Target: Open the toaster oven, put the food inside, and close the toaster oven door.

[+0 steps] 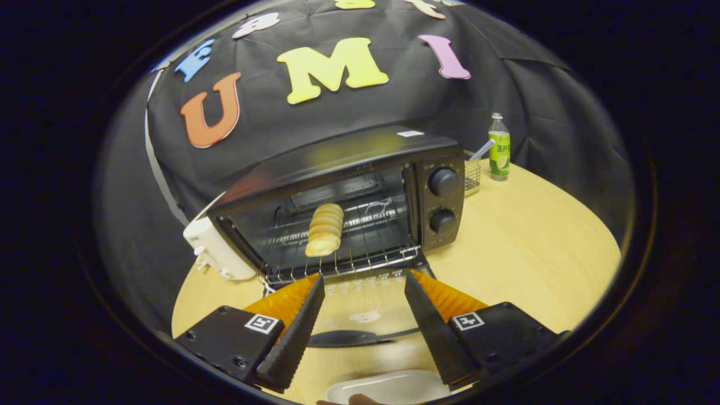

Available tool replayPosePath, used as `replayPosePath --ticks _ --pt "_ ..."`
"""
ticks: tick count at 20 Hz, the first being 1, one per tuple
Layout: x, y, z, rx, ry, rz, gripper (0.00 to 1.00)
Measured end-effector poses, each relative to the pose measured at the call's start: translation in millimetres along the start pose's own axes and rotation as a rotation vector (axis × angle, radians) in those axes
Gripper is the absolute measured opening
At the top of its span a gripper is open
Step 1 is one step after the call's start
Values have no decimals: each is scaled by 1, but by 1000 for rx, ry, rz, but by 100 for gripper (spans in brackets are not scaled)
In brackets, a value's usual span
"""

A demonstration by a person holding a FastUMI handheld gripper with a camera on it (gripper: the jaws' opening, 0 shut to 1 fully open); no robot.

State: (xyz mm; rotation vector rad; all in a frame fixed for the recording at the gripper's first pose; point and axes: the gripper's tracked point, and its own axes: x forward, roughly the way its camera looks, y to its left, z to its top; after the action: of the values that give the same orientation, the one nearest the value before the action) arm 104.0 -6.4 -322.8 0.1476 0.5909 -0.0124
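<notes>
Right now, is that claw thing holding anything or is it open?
Claw: open and empty, over the lowered oven door; the bread lies beyond it on the oven rack.

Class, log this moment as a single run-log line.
claw: open, empty | bread: on oven rack | toaster oven door: down, open | next: probably close door

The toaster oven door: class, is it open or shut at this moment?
Open. The toaster oven door lies folded down flat between the open gripper's fingers, and the bread sits on the exposed wire rack.
</notes>
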Motion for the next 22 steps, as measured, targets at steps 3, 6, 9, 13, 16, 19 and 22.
replayPosePath --ticks 3,6,9,13,16,19,22 --pt "-2 12 -29 -58 75 13 97" --pt "2 8 -50 -108 110 -15 97" --pt "1 11 -72 -140 148 -8 97" --pt "-2 20 -98 -147 188 22 97" --pt "7 22 -115 -132 225 16 97" --pt "13 24 -109 -122 198 9 96" --pt "14 24 -109 -125 196 4 96"
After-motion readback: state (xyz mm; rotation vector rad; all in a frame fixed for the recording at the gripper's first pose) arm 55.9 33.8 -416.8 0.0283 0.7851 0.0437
